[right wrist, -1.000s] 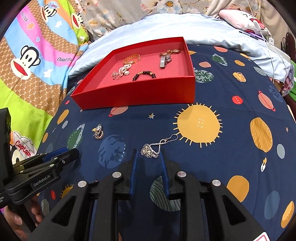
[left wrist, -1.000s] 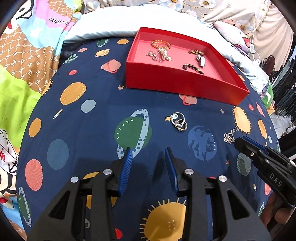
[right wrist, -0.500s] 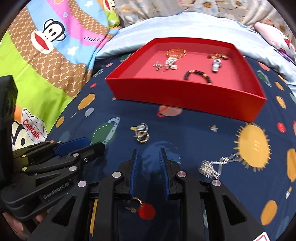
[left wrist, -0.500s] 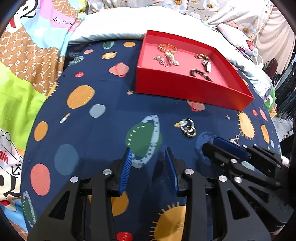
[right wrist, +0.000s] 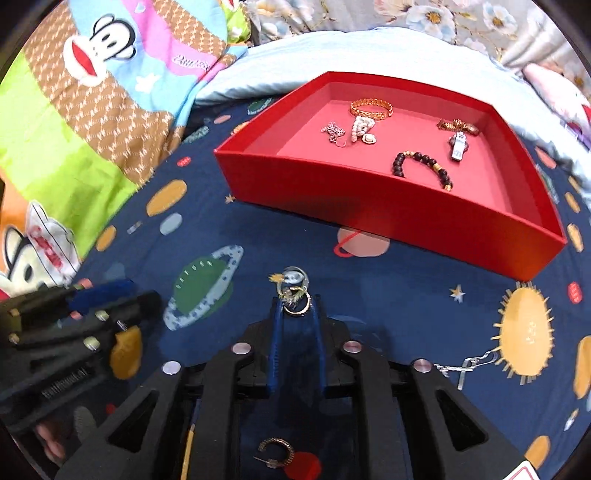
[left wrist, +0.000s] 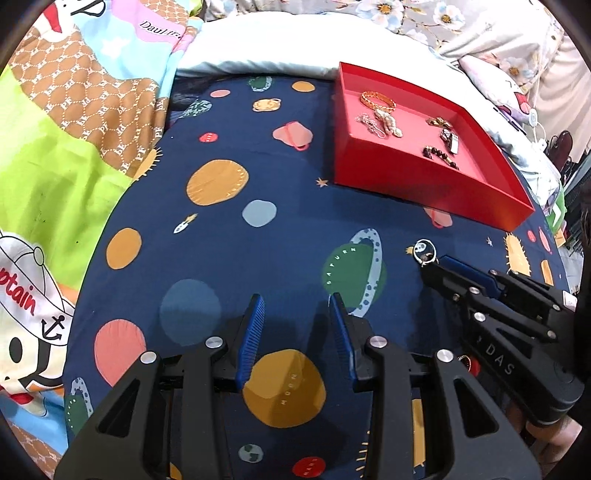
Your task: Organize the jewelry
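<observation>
A red tray (right wrist: pixel 388 218) (left wrist: pixel 424 184) holds a gold bangle (right wrist: pixel 370 108), a dark bead bracelet (right wrist: pixel 421 168) and other small pieces. A cluster of rings (right wrist: pixel 294 291) (left wrist: pixel 424 252) lies on the navy planet-print sheet in front of the tray. My right gripper (right wrist: pixel 296 304) is open, its tips either side of the near ring. It shows in the left wrist view (left wrist: pixel 439 267). My left gripper (left wrist: pixel 297 306) is open and empty over the sheet, left of the rings. A silver chain (right wrist: pixel 467 365) lies to the right. A gold hoop earring (right wrist: pixel 275 452) lies under the right gripper.
A cartoon monkey blanket (right wrist: pixel 74 110) (left wrist: pixel 74 147) covers the left side. A pale blue pillow (right wrist: pixel 351 51) lies behind the tray. Floral bedding (left wrist: pixel 480 33) is at the back right.
My right gripper has moved left and forward from the silver chain to the rings, which now sit between its tips. My left gripper has shifted left and back.
</observation>
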The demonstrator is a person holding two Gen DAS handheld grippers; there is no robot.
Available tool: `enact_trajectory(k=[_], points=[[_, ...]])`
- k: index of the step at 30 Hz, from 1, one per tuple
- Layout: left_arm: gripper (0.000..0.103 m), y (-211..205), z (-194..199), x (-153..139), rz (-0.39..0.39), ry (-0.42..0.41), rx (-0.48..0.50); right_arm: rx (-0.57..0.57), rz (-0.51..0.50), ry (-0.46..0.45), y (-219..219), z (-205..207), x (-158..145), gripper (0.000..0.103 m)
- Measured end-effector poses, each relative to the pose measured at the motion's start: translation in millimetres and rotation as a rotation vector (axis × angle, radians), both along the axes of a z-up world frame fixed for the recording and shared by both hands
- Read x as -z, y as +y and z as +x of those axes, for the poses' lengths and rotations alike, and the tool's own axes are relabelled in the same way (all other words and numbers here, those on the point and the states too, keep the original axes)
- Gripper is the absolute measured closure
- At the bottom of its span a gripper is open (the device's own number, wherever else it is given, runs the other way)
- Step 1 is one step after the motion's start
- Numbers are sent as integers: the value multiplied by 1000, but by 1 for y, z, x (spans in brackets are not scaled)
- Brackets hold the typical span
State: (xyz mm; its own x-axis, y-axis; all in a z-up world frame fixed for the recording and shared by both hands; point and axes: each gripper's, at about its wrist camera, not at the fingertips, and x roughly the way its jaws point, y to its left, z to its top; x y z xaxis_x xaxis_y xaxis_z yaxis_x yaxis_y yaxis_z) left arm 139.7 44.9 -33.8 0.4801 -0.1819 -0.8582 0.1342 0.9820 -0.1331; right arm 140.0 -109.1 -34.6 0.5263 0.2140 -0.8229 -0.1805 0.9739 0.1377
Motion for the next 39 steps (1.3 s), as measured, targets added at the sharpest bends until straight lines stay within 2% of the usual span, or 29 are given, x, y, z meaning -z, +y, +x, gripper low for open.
enact_trajectory(k=[4,8,12,17,20,32,36,39], points=[[68,3,0,-2,-13,-5,-2,7,-34,8,-4,-5,-3,90],[68,1,-1,-3,-25,-7,6,31,-62,-31,-12,-14,-16,90],[68,-4,-4,-6,-36,-11,20,41,-168,-48,-13,-25,-18,90],[68,-14,-7,-14,-60,-20,42,115,-88,-66,-36,-44,-27,90],[68,-26,-10,-17,-71,-22,67,139,-113,-70,-42,-54,-26,90],[68,-92,-30,-15,-78,0,223,231,-107,-4,-87,-81,-11,90],[68,-114,-36,-12,-93,15,284,273,-76,-7,-101,-86,-9,90],[68,-131,-39,-11,-87,18,327,295,9,-2,-115,-85,-4,90]])
